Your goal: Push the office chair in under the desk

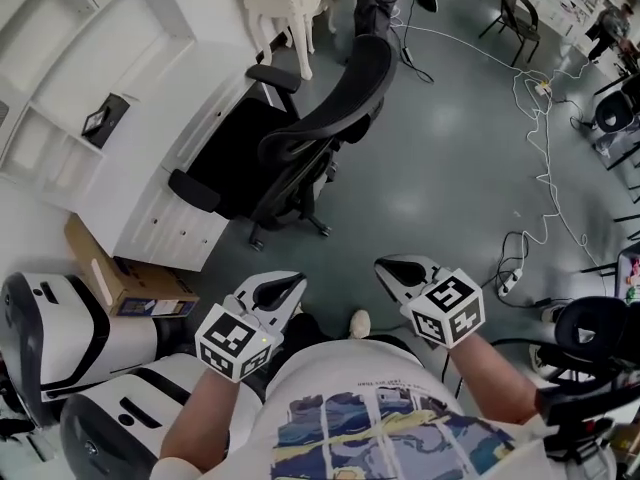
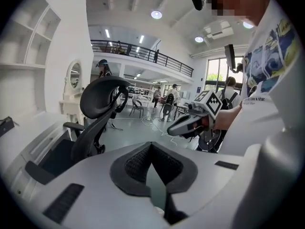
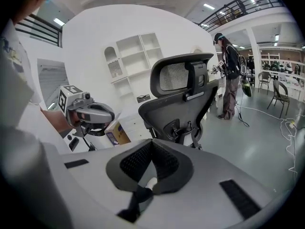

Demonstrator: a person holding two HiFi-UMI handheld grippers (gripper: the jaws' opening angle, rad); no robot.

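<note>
- Grey smooth floor (image 1: 440,168): hard and level, with loose cables well to the right of the working area. Castors should roll freely on it.
- White table (image 1: 175,143): stands at the left, with drawers under one end and open shelving behind it. The kneehole faces the chair.
- Black office chair (image 1: 335,108): stands close against the table, seat toward the kneehole and mesh backrest toward the person.
  - The seat front appears to lie at or just under the table edge. How far under it reaches cannot be told.
  - Judged handling: moderately heavy, but it rides on castors, so a steady level push should move it.
  - The mesh panel is soft and will give; the backrest frame and the spine behind it are stiff.
  - Recommended contact point: the rigid frame at mid-back, centred. A push off-centre is likely to swivel the seat.
  - Risk: the armrests may meet the table edge before the seat is fully in.
- Cardboard box (image 1: 120,273): on the floor beside the drawer end, clear of the chair's path.
- Left gripper (image 1: 288,288) and right gripper (image 1: 395,268): both held near the person's body, well apart from the chair. The jaws of each are closed together with nothing between them — suited to pushing, not grasping.
</note>
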